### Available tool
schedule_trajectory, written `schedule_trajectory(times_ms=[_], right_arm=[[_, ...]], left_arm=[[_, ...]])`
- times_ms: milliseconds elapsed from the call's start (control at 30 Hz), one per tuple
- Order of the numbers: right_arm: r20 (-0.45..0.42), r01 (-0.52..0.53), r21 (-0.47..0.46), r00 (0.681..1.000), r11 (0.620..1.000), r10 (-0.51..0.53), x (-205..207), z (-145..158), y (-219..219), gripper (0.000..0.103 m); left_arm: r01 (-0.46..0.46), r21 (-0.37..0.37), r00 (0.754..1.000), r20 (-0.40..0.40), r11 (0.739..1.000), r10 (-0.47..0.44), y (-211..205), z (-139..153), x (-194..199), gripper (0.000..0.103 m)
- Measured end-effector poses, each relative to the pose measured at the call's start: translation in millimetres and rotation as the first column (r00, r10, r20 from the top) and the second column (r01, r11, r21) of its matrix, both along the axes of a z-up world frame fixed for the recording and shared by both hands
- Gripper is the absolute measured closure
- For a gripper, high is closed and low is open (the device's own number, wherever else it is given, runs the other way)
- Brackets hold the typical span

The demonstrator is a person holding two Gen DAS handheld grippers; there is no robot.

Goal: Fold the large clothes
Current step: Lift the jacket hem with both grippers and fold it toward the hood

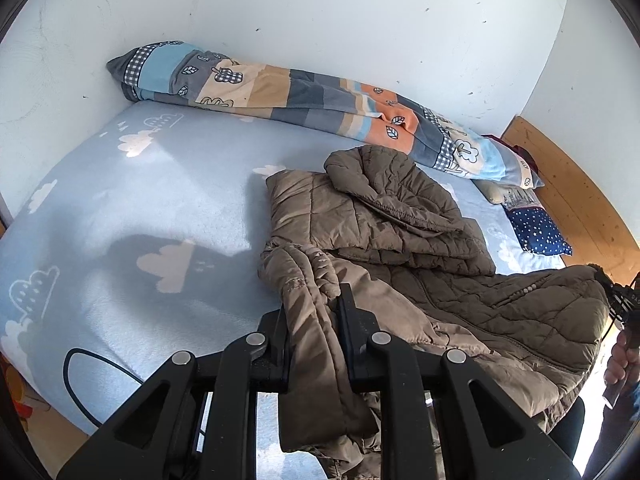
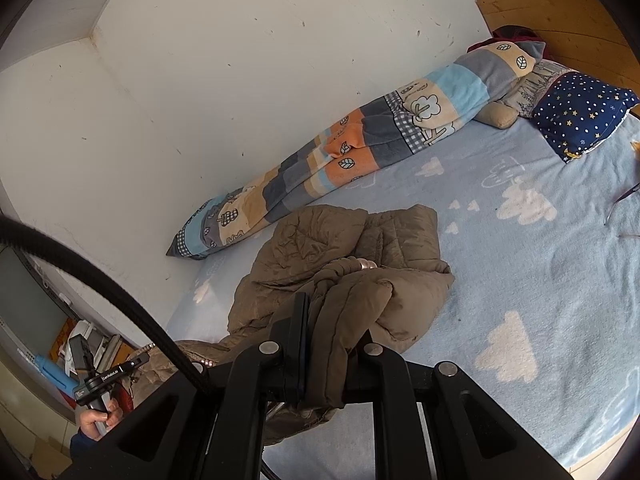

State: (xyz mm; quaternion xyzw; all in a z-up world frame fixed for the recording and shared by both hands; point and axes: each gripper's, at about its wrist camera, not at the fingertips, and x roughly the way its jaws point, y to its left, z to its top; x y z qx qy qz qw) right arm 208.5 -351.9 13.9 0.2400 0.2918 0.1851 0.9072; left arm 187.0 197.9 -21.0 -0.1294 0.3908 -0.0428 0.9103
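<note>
One quilted puffer jacket (image 1: 400, 248), olive-brown with stitched padded panels, lay crumpled on the bed (image 1: 132, 208), part of it draped over the near edge. One bed sheet, pale blue fleece printed with white clouds. One patchwork blanket (image 1: 280, 92), soft and rolled into a long bolster along the white wall (image 1: 320, 20), in blue, grey, orange and cream squares. Two pillows at the head: one navy with white stars (image 1: 538, 230), one beige printed (image 1: 510, 196). One wooden headboard (image 1: 576, 184). Two black claws: the left claw (image 1: 312, 320) was clamped on a fold of the jacket's edge; the right claw (image 2: 332, 332) was likewise clamped on a bunched fold of the jacket (image 2: 340, 264).
</note>
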Motion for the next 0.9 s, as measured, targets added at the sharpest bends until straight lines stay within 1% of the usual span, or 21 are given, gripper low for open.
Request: schedule_trajectory(times_ms=[233, 467, 700, 900], right_arm=[[0.013, 0.002, -0.018, 1.0, 1.0, -0.002, 19.3, 9.9, 0.2, 0.092], [0.028, 0.027, -0.033, 0.999, 0.999, -0.026, 54.1, 22.8, -3.7, 0.092], [0.039, 0.045, -0.064, 0.998, 0.997, -0.042, 101.6, 30.5, -3.8, 0.092], [0.042, 0.067, -0.1, 0.997, 0.993, -0.063, 153.7, 28.4, -5.4, 0.092]], left_arm=[[0.022, -0.022, 1.0, 0.007, 1.0, -0.022, 1.2, 14.9, 25.2, 0.085], [0.033, -0.064, 0.999, 0.016, 0.997, -0.032, 9.8, 34.0, 64.7, 0.084], [0.034, -0.066, 0.999, 0.025, 0.997, -0.033, 14.8, 44.4, 113.1, 0.084], [0.014, -0.059, 1.0, 0.018, 0.998, -0.013, 19.5, 41.3, 165.5, 0.084]])
